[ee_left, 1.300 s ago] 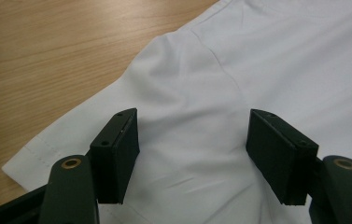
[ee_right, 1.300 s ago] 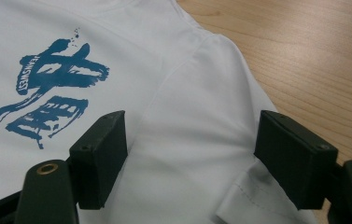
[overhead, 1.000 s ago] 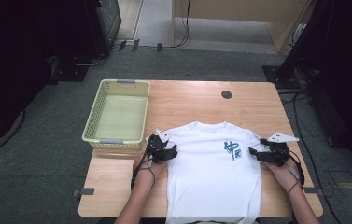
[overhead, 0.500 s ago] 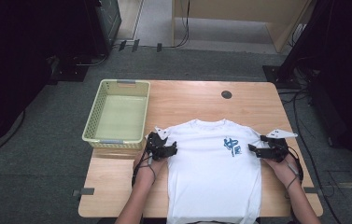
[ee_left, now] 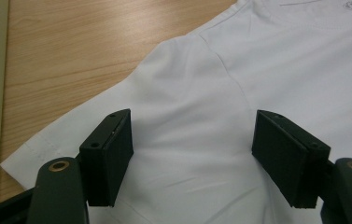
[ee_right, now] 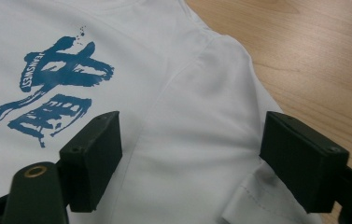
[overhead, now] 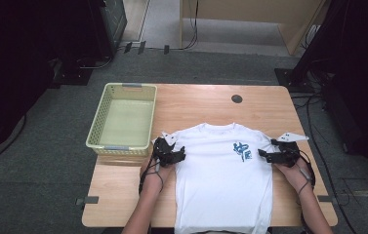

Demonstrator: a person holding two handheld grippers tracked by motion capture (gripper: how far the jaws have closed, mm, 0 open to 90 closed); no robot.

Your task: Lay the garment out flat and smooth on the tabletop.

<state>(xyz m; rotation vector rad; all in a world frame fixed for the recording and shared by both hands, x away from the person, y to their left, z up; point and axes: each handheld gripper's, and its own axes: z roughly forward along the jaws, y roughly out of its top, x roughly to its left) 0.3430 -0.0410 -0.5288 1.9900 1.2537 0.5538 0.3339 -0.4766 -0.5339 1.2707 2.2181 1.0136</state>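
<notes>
White T-shirt (overhead: 223, 180) flat on surface (overhead: 206, 105), collar away from the person, length running toward the near edge. Left gripper (overhead: 172, 155) and right gripper (overhead: 269, 156) both wide apart over the sleeves, clamping nothing; right jaws just opened more.

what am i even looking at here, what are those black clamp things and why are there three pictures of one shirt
A person sits at a wooden table and holds a hand tool in each hand. Each tool is a gripper with two black jaws.

The wide picture comes from a fixed camera above the table. In it the left gripper is at the shirt's left sleeve and the right gripper at its right sleeve.

The other two pictures come from small cameras riding on the grippers, looking along their jaws. The left gripper view shows a plain sleeve. The right gripper view shows the other sleeve and a blue print.

On the table lie a white T-shirt, spread flat, and an empty pale basket to its left.

Nothing is held: both grippers' jaws stand open over the sleeves, and the right gripper's have just been opening.
</notes>
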